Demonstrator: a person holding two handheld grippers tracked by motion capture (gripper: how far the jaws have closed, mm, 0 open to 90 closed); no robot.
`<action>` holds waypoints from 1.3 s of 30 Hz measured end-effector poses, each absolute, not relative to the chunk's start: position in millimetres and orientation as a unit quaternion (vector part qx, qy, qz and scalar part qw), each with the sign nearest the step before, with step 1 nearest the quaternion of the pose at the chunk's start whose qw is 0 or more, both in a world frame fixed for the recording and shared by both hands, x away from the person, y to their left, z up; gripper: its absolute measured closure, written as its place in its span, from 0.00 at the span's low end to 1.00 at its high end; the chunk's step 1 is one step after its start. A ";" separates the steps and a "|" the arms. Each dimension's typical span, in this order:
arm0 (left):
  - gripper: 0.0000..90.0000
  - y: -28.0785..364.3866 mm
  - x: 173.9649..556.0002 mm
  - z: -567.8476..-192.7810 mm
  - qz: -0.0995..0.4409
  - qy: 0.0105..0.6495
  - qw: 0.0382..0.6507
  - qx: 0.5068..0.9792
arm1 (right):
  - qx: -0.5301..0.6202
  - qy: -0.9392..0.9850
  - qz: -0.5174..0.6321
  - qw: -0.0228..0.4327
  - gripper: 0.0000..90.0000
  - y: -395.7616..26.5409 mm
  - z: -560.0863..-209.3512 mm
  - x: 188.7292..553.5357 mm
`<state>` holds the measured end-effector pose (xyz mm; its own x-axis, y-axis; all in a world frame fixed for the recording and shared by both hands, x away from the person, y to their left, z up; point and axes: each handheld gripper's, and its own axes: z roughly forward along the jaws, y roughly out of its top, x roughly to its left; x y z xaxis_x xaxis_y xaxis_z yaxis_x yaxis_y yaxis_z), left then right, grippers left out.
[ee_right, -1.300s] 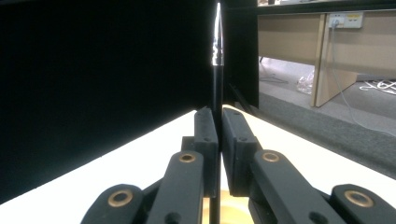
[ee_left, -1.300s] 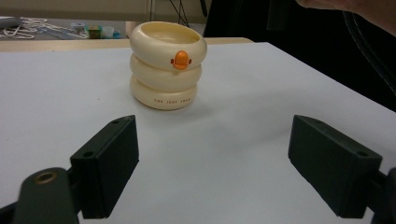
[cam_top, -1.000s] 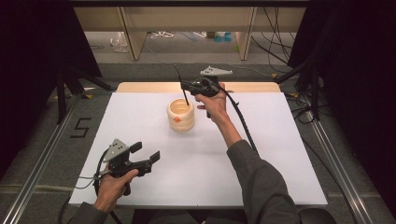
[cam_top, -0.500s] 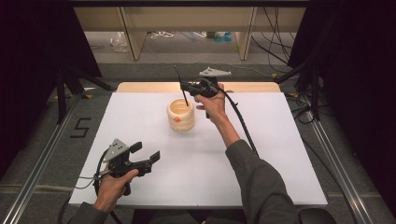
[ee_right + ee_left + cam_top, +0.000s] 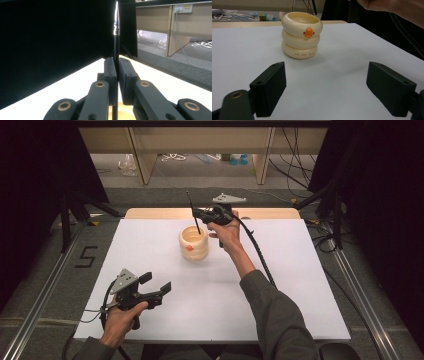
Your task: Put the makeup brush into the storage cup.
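So the thin black pen (image 5: 194, 216) is pinched tight in the right gripper (image 5: 202, 214), its lower end dipping into the cream ringed cup (image 5: 194, 243) at the middle-back of the white table (image 5: 300, 295). It's tilted, so pushing down could catch the rim and tip the cup. Left gripper (image 5: 156, 282) sits near the front edge, jaws wide apart, holding nothing, so nothing steadies the cup.

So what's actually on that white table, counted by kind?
Cream ringed cup: 1
Thin black pen, clamped in the right gripper with its lower end in the cup: 1
Hand-held grippers, including the open left gripper: 2
Total: 4
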<state>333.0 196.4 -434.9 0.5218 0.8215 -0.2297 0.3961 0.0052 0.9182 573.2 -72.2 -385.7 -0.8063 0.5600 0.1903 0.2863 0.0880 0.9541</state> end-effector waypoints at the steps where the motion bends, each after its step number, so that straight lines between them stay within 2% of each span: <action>1: 0.17 196.3 332.9 -434.8 0.194 0.449 0.549 0.678 | 0.287 0.727 0.613 0.114 0.95 -72.0 -386.3 574.0; 39: 0.17 196.4 332.4 -434.4 0.195 0.450 0.547 0.678 | 0.285 0.733 0.607 0.115 0.95 -64.1 -404.1 575.2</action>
